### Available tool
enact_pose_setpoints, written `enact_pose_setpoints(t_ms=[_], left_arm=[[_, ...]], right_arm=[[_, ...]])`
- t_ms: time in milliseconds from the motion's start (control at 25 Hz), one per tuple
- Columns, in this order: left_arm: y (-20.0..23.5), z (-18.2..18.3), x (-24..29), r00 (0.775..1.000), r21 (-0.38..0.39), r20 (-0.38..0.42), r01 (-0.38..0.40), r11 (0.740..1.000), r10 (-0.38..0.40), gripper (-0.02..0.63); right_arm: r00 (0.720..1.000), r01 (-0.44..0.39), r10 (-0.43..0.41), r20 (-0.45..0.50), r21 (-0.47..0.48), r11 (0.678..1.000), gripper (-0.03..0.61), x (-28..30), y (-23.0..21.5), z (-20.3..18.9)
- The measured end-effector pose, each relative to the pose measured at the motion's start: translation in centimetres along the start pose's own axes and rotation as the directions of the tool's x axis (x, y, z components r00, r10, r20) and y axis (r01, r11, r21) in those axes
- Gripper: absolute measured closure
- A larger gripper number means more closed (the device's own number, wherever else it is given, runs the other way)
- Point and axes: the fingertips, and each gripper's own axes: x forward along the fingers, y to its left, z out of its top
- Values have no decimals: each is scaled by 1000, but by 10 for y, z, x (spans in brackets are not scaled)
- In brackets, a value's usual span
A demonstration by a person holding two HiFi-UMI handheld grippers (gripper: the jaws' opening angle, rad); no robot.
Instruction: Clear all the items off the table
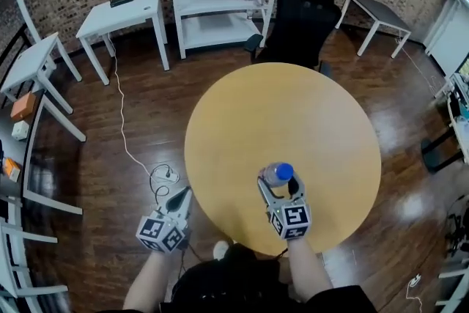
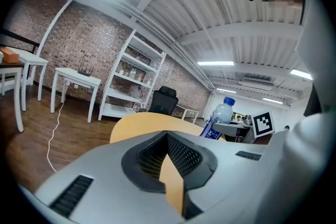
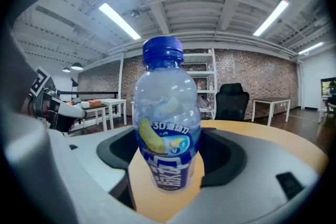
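Clear blue-capped plastic bottle (image 3: pixel 167 113) is standing upright, clamped in the right gripper (image 1: pixel 280 180) over the round yellow table (image 1: pixel 293 113) near its front edge; the left gripper (image 1: pixel 183 194) is hanging closed and empty alongside. Removal seems under way, next needing a drop spot off the table.

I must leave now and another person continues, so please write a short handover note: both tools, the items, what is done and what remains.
Tools: the right tool is shut on the bottle, blue cap up, over the near side of the round table. The left tool is shut and empty, beside the table's left edge, above the floor.
Done: the bottle is gripped; no other item shows on the table.
Left: carry the bottle away from the table and set it down elsewhere.
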Motion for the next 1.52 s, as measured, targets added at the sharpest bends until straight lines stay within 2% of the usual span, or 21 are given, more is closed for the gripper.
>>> enact_pose_setpoints(t_ms=[240,440,640,760,880,1040,1160,1240,1320,1440,1520], left_arm=[[-60,9,32,982,54,-10,189,980,-189,615],[-137,6,64,939,89,-19,344,935,-344,615],[-232,-3,78,877,102,-25,479,872,-479,615],[-288,-23,80,823,95,-59,568,818,-565,615],[-353,-51,84,750,73,-106,660,747,-653,615],[-436,-81,81,660,26,-132,748,663,-739,615],[-502,-102,73,565,-4,-152,820,572,-811,615],[-539,-116,69,492,-30,-169,864,503,-854,615],[-570,-131,67,405,-60,-190,904,423,-894,615],[-613,-154,52,265,-95,-227,952,292,-937,615],[-637,-166,37,183,-113,-246,970,216,-952,615]], right_arm=[[980,194,-195,44,22,981,213,-76,-49,4],[930,357,-361,74,58,932,213,-158,-101,-2],[863,491,-497,91,80,867,213,-257,-139,-7],[803,583,-590,86,93,807,213,-321,-156,-19],[711,693,-701,53,115,712,213,-394,-177,-41],[617,777,-786,26,134,615,213,-482,-193,-64],[512,848,-859,12,150,508,213,-553,-200,-77],[430,891,-903,-3,161,424,213,-593,-195,-86],[339,928,-940,-15,170,332,213,-625,-184,-94],[183,968,-982,-38,181,174,213,-673,-165,-105],[79,980,-995,-65,186,66,213,-705,-147,-114]])
